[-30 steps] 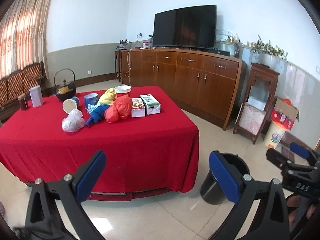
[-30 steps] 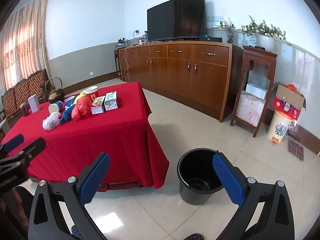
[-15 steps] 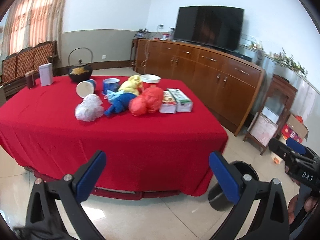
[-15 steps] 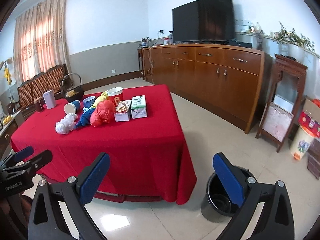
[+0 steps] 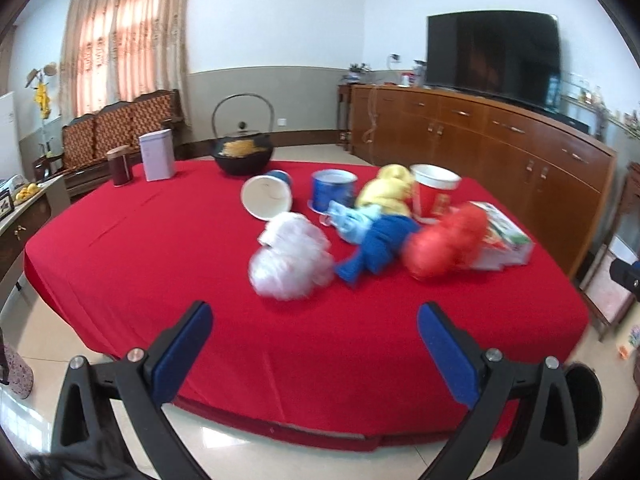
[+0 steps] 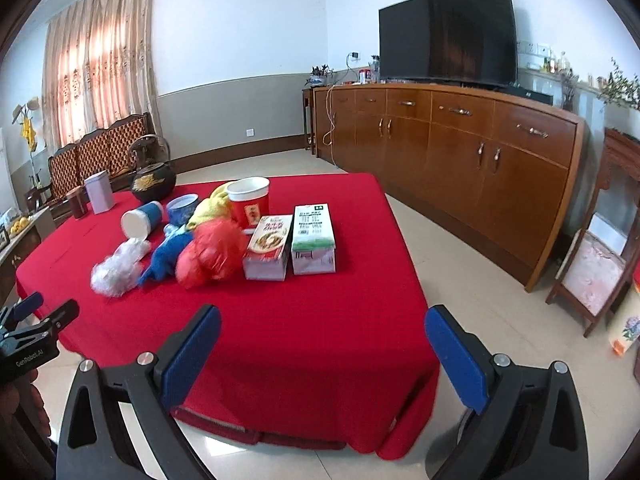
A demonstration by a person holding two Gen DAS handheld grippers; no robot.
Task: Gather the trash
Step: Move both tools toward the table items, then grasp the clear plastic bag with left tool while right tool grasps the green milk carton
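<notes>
Along the left wall, patterned curtains hang above a wooden bench. A table under a red cloth fills the middle of the tiled room. At its far left stand a dark jar and a pale tin, then a black iron kettle. The trash sits bunched near the middle: a tipped white cup, a white plastic bag, a blue bag, a red bag, a yellow wad, a red paper cup, and two cartons side by side. The left gripper hovers at the near edge with jaws spread wide and holding nothing; the right gripper does likewise. On the right, a long wooden sideboard carries a dark television, and a black bin shows on the floor.
</notes>
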